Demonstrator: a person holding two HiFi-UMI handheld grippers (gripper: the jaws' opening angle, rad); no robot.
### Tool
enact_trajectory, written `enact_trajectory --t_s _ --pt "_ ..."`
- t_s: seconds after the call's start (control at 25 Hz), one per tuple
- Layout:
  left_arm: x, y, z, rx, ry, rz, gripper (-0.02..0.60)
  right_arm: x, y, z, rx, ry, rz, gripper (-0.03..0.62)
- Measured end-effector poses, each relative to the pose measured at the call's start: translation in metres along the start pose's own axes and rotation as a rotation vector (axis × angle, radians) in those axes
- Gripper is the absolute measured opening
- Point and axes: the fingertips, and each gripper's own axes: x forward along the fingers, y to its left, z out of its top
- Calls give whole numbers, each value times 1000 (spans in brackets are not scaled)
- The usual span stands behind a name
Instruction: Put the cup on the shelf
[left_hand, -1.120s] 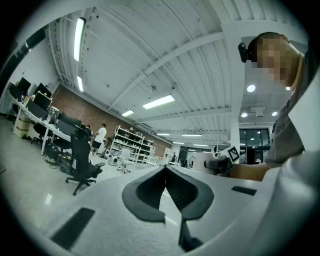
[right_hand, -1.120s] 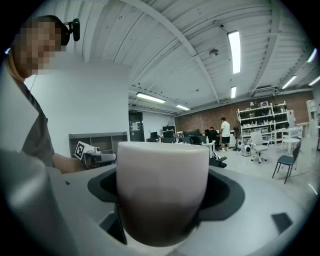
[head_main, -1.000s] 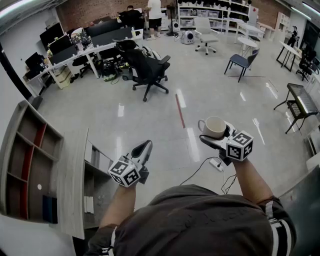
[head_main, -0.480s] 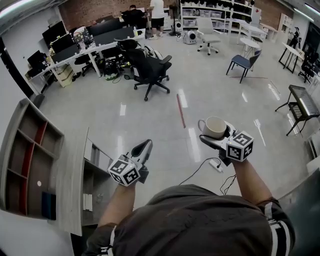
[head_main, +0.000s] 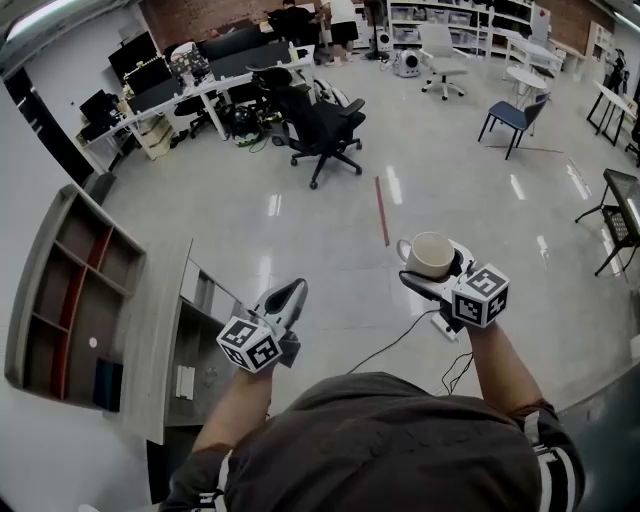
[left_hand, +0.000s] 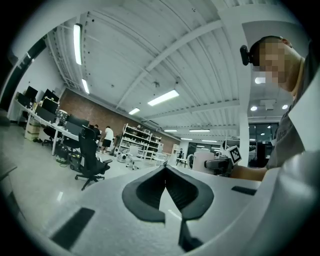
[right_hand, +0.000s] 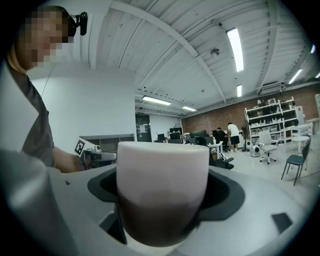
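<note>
A white cup (head_main: 432, 254) sits upright between the jaws of my right gripper (head_main: 433, 272), which is shut on it; its handle points left. In the right gripper view the cup (right_hand: 162, 175) fills the middle and hides the jaw tips. My left gripper (head_main: 290, 293) is held level at the lower left, its pads (left_hand: 176, 186) meeting at the tip with nothing between them. The grey wooden shelf (head_main: 68, 290) stands at the left, well away from both grippers, with open compartments. From the left gripper view the cup (left_hand: 204, 161) shows at the right.
A lower grey cabinet (head_main: 160, 350) adjoins the shelf. A black office chair (head_main: 325, 125) and desks with monitors (head_main: 170, 85) stand beyond. A red line (head_main: 381, 210) marks the floor, and a power strip with its cable (head_main: 443, 326) lies under my right gripper. People stand at the back.
The room has slid right and down in the head view, so the shelf now sits larger and closer at the left. Both grippers keep their pose, the cup still held.
</note>
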Motion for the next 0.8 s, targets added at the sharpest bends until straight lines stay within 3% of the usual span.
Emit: enact_trajectory --t_s 0.2,0.44,0.64,0.8 --pt "-7 -6 -8 2 21 41 5 9 2 -15 12 0 62 440" --pt "-37 23 3 13 1 69 5 47 28 -18 10 18 106 442" --pt "-80 83 15 9 -36 39 5 110 72 -11 -8 31 108 442" --pt "-133 159 34 19 -62 1 5 187 125 3 -9 5 92 440"
